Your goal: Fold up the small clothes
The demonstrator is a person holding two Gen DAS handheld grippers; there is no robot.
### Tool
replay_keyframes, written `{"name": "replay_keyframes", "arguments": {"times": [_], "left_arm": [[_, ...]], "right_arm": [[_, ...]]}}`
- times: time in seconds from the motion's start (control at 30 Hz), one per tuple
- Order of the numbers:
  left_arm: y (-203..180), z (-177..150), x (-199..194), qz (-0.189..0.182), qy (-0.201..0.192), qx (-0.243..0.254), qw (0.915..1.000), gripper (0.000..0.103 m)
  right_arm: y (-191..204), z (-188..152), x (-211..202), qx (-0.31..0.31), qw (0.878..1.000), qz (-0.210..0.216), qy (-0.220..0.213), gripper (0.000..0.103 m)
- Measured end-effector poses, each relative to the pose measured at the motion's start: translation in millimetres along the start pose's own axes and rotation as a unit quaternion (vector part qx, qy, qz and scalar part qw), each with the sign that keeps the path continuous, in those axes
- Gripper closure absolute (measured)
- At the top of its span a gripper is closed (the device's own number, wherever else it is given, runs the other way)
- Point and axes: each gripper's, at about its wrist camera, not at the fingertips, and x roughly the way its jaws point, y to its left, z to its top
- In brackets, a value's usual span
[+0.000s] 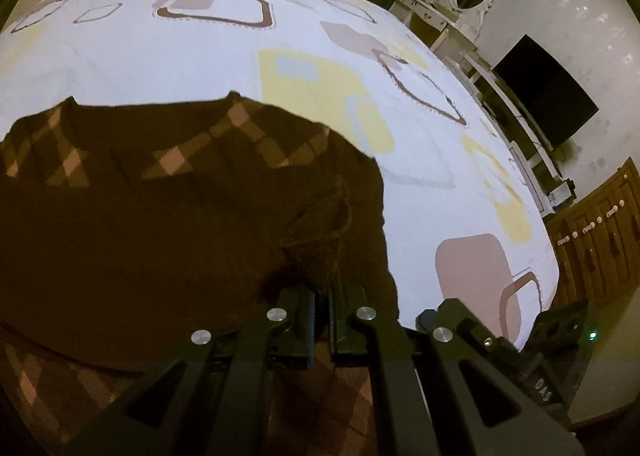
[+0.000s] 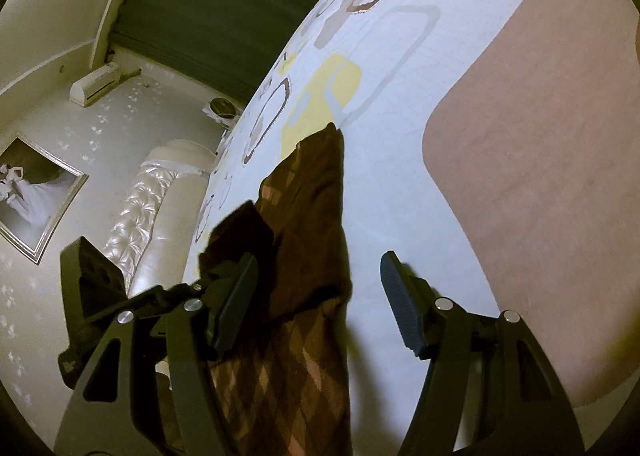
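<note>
A small brown garment with a tan diamond pattern lies on the white patterned bedsheet. My left gripper is shut on a ribbed brown edge of the garment, pinched between its jaws. In the right wrist view the same garment runs up the frame as a narrow strip. My right gripper is open just above it, with the left finger over the cloth and the right finger over bare sheet.
The sheet has yellow, pink and brown shapes. A dark TV screen and white shelves stand at the right, wooden cabinets lower right. A padded white headboard and framed photo show left.
</note>
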Motion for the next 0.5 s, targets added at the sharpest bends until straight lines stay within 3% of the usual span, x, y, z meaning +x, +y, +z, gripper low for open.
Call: {"name": "replay_keyframes", "arguments": {"times": [0.3, 0.4, 0.5], "left_arm": [[1.4, -11.9, 21.5, 0.0, 0.02, 0.004, 0.9998, 0.096], [-0.2, -12.6, 22.0, -0.015, 0.019, 0.007, 0.9997, 0.088], [-6.7, -12.9, 19.6, -0.051, 0.017, 0.013, 0.9985, 0.073]], "right_arm": [[-0.8, 0.2, -0.8, 0.001, 1.0, 0.002, -0.001, 0.039], [-0.9, 0.3, -0.9, 0.002, 1.0, 0.002, -0.001, 0.039], [-1.5, 1.0, -1.1, 0.004, 1.0, 0.004, -0.003, 0.039]]}}
